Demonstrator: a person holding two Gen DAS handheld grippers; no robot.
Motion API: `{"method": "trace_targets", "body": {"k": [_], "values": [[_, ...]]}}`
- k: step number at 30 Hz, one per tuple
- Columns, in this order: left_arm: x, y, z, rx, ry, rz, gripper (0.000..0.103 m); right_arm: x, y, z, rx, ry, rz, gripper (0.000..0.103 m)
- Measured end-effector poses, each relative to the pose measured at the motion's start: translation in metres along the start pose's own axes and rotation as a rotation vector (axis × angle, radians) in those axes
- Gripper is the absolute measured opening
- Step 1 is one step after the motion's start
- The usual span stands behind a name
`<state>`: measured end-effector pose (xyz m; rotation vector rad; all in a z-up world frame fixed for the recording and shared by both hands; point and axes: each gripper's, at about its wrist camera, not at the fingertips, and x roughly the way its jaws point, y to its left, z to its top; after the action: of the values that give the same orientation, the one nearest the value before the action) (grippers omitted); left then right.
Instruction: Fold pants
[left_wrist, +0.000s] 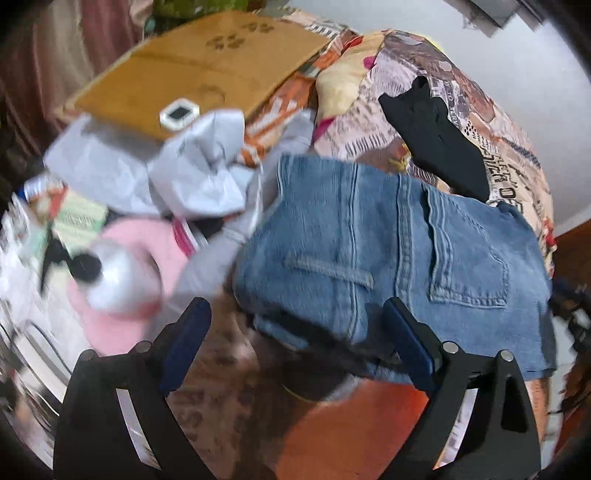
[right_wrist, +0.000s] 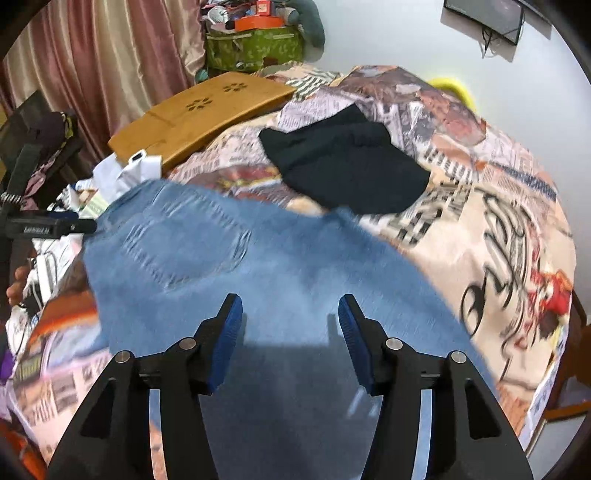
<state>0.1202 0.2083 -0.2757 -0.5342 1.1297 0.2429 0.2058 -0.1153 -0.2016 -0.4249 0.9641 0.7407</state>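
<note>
Folded jeans (right_wrist: 229, 266) lie mid-frame on a newsprint-patterned bedspread (right_wrist: 498, 229); curtains (right_wrist: 92, 62) upper left. Both the left gripper (left_wrist: 295, 317) and the right gripper (right_wrist: 290, 314) have jaws apart, gripping nothing.

Folded blue denim pants (left_wrist: 388, 251) on a bed with a newspaper-print cover (left_wrist: 369, 122), back pocket up, left gripper (left_wrist: 295, 332) spread wide above their near edge, holding nothing, black garment (left_wrist: 439, 140) beyond, crumpled white cloth (left_wrist: 199, 173) and flat wooden board (left_wrist: 195, 74) toward the far left corner

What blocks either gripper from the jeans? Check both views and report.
Nothing visible does. The right gripper hangs open directly over the jeans, and the left gripper is open at their near edge. The black garment lies beyond them.
</note>
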Motion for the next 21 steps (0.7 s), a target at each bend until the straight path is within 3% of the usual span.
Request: {"method": "trace_targets", "body": {"k": [3,5,8,13,16,21], "values": [[0.001,0.003,-0.009,-0.057,-0.001,-0.018,0.095,0.005,0.007,-0.018,0.005,0.022,0.0,0.05],[0.0,0.004,-0.011,-0.096,-0.009,-0.049,0.088,0.002,0.01,-0.026,0.007,-0.007,-0.017,0.056],[0.009,0.008,-0.012,-0.173,0.053,-0.131,0.078,-0.001,0.007,-0.031,0.049,-0.016,-0.002,0.06],[0.015,0.007,-0.012,-0.204,0.094,-0.161,0.076,-0.002,0.009,-0.037,0.061,-0.031,-0.003,0.062],[0.017,0.0,-0.012,-0.212,0.146,-0.27,0.076,-0.002,0.01,-0.039,0.061,-0.033,-0.005,0.062],[0.018,-0.028,-0.005,-0.119,0.098,-0.21,0.076,-0.003,0.01,-0.04,0.063,-0.034,-0.002,0.062]]}}
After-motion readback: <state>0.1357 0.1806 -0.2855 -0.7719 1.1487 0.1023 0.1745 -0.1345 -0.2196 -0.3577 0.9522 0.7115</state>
